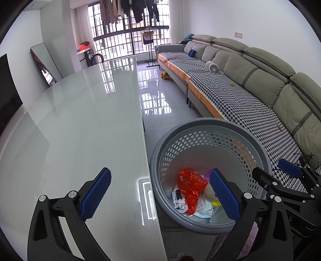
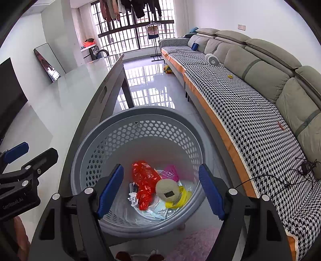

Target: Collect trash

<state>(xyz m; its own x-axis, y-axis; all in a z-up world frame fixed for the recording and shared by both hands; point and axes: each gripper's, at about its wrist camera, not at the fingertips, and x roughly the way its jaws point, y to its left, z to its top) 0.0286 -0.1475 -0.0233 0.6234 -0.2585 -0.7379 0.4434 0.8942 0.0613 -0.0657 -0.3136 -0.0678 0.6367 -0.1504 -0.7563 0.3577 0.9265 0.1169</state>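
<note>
Both tongs (image 2: 160,190) open above basket rim (image 2: 140,112).

Both wrist views angled down, close above basket (image 1: 210,128) (image 2: 138,118) beside table (image 1: 90,120) (image 2: 66,96); sofa (image 1: 250,84) (image 2: 260,80) shared behind.

A home living room: a long grey sofa (image 1: 250,66) with a houndstooth cover lines the wall, laundry (image 1: 128,10) hangs at the barred window beyond it, a glossy table (image 1: 80,120) opposite.
</note>
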